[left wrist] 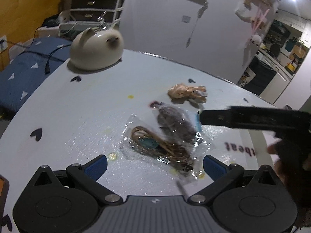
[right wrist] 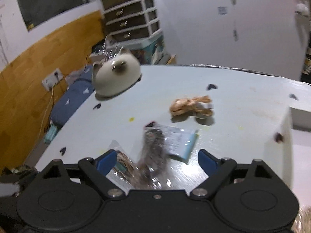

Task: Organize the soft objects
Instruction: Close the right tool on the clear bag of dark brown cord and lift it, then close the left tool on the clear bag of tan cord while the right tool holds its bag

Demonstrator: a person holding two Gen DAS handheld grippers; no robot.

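Two clear plastic packets lie on the white table (left wrist: 68, 116): one with a brown coiled cord (left wrist: 161, 147), one with dark grey stuff (left wrist: 175, 122). A crumpled tan ribbon bundle (left wrist: 186, 93) lies beyond them. A cream cat-shaped plush (left wrist: 97, 50) sits at the far left edge. My left gripper (left wrist: 155, 165) is open just above the cord packet. My right gripper (right wrist: 157, 161) is open over the grey packet (right wrist: 155, 149); it enters the left wrist view from the right as a dark bar (left wrist: 243, 118). The right wrist view also shows the ribbon (right wrist: 188, 105), the plush (right wrist: 116, 75) and the cord packet (right wrist: 122, 165).
Black heart stickers (left wrist: 37, 134) dot the table. A blue bedspread (left wrist: 19, 77) and a drawer unit (left wrist: 97, 2) stand beyond the left edge. A white box (right wrist: 299, 128) stands at the table's right side.
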